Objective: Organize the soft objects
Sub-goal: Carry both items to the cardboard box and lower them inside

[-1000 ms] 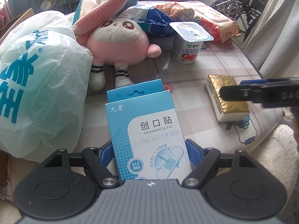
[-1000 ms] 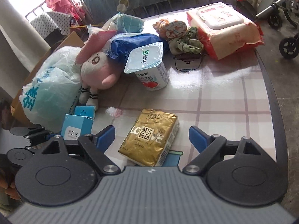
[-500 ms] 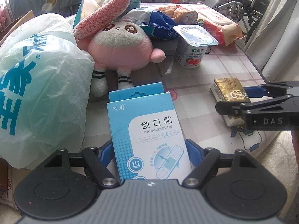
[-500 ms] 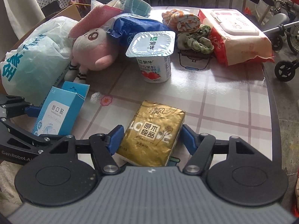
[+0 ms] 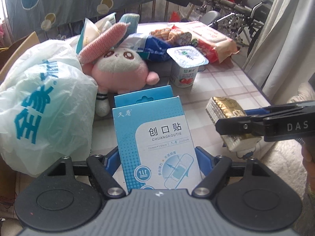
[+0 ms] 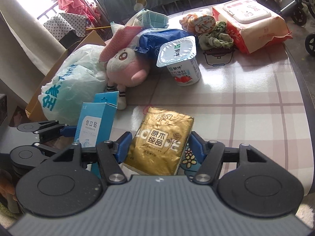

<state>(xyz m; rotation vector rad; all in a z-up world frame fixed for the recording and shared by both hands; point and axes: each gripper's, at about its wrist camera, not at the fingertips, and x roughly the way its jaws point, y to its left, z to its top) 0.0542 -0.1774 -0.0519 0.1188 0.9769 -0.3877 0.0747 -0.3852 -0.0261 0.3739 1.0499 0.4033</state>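
Note:
My left gripper [image 5: 157,157] is shut on a blue plaster box [image 5: 152,135] and holds it lifted and tilted; the box also shows in the right wrist view [image 6: 94,127]. My right gripper [image 6: 159,145] is shut on a gold tissue pack [image 6: 161,139] at the table's near edge; the pack also shows in the left wrist view [image 5: 226,110]. A pink plush rabbit [image 5: 118,68] lies behind the box, beside a white plastic bag [image 5: 41,102].
A yogurt cup [image 6: 181,61] stands mid-table. Behind it lie a blue packet [image 6: 157,37], rolled cloths [image 6: 206,27] and a wet-wipes pack [image 6: 250,21]. A cardboard box [image 6: 59,63] sits at the left. The checked tablecloth [image 6: 256,98] covers the table.
My right gripper has moved in around the gold tissue pack and closed on it. My left gripper has lifted the blue box slightly, still gripping it.

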